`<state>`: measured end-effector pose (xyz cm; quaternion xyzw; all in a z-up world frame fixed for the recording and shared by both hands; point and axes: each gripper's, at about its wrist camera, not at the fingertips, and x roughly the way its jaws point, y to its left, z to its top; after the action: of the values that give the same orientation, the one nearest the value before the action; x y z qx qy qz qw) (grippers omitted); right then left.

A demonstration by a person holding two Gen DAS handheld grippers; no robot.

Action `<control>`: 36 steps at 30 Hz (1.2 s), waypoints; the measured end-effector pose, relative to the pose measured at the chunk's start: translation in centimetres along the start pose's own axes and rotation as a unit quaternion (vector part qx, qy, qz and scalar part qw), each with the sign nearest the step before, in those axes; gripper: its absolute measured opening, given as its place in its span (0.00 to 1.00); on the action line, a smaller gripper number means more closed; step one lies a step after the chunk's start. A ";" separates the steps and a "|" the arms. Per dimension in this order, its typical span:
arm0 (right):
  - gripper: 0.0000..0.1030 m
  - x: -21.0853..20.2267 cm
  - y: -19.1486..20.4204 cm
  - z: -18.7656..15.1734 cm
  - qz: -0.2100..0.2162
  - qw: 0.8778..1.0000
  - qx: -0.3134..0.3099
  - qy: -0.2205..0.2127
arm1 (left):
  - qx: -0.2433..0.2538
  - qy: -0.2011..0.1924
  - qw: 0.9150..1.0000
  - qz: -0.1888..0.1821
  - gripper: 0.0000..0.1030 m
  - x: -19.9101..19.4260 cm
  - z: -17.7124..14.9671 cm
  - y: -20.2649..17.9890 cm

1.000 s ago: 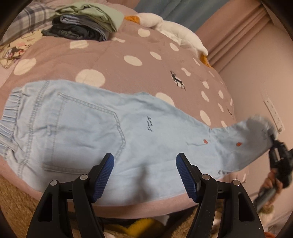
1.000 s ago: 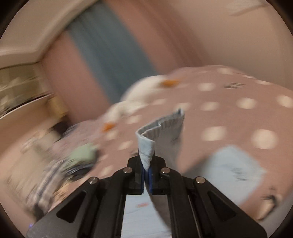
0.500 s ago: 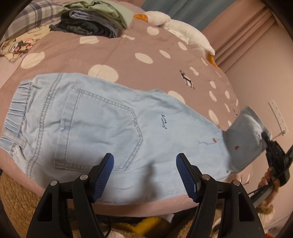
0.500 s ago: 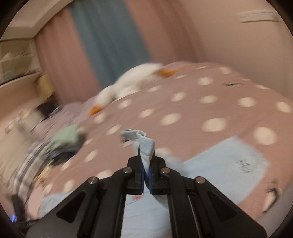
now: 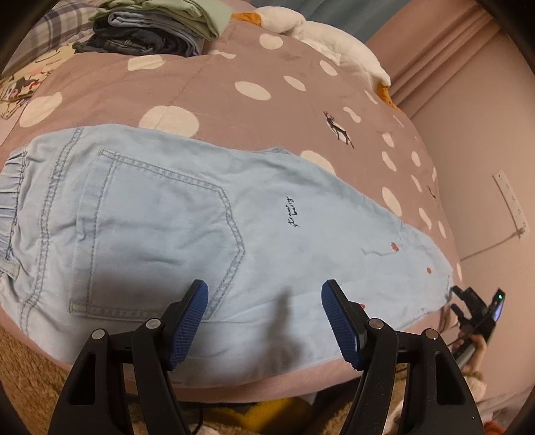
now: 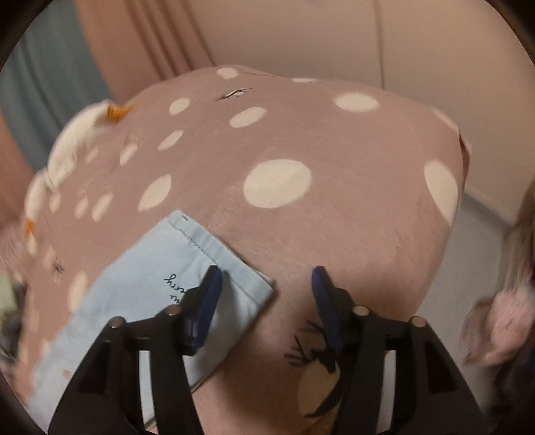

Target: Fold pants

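Observation:
Light blue denim pants (image 5: 187,234) lie flat on a brown polka-dot blanket (image 5: 234,110), waistband at the left, legs stretched to the right. My left gripper (image 5: 264,318) is open and empty, hovering over the pants' near edge beside the back pocket. My right gripper (image 6: 265,301) is open and empty above the blanket, its left finger over the pants' leg hem (image 6: 214,254). It also shows in the left wrist view (image 5: 474,308) at the far right, just past the leg end.
A stack of folded clothes (image 5: 157,30) sits at the back of the bed. A white plush toy (image 5: 331,43) lies along the far edge. A wall (image 5: 485,140) with a power strip stands right. Brown carpet (image 5: 23,361) lies below the bed edge.
My right gripper has let go of the leg hem it held raised and opened. The leg now lies flat on the blanket. My left gripper has moved closer to the pants.

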<state>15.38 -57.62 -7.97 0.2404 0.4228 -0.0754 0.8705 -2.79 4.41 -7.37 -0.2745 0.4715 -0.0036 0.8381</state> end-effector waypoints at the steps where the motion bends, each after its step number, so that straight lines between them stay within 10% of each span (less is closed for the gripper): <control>1: 0.56 -0.2 -0.4 -0.2 0.030 0.999 0.019 0.008 | 0.000 0.001 1.000 0.000 0.68 0.1 0.0 0.0; 5: 0.56 0.7 0.1 -1.3 0.096 0.993 0.038 0.053 | -0.002 0.007 1.000 -0.004 0.68 0.5 0.0 -0.1; 10: 0.50 3.0 1.7 -1.8 0.076 0.996 0.040 0.032 | 0.007 0.010 1.000 -0.002 0.68 0.5 -0.2 -0.5; 14: 0.10 4.0 1.3 -0.9 0.099 0.992 0.072 0.034 | 0.001 0.006 1.000 -0.011 0.68 0.2 -0.3 -0.3; 18: 0.09 -0.8 3.8 0.2 0.155 0.987 0.035 -0.040 | 0.001 -0.005 1.000 -0.012 0.68 -0.7 -0.3 -0.3; 24: 0.09 -10.2 13.9 -0.8 0.298 0.946 -0.094 -0.091 | -0.007 -0.025 1.000 -0.014 0.68 -1.8 0.0 -0.1; 31: 0.09 -11.1 26.1 -11.7 0.384 0.884 -0.266 0.020 | -0.022 -0.028 0.999 -0.010 0.68 -1.9 0.1 0.6; 36: 0.10 -6.2 30.6 -20.7 0.315 0.872 -0.351 0.131 | -0.028 -0.027 0.999 -0.009 0.68 -1.8 0.2 1.1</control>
<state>7.21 -21.34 -3.18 0.0472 0.4336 0.3884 0.8117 -3.91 5.86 -6.38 -0.3018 0.4460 0.0096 0.8426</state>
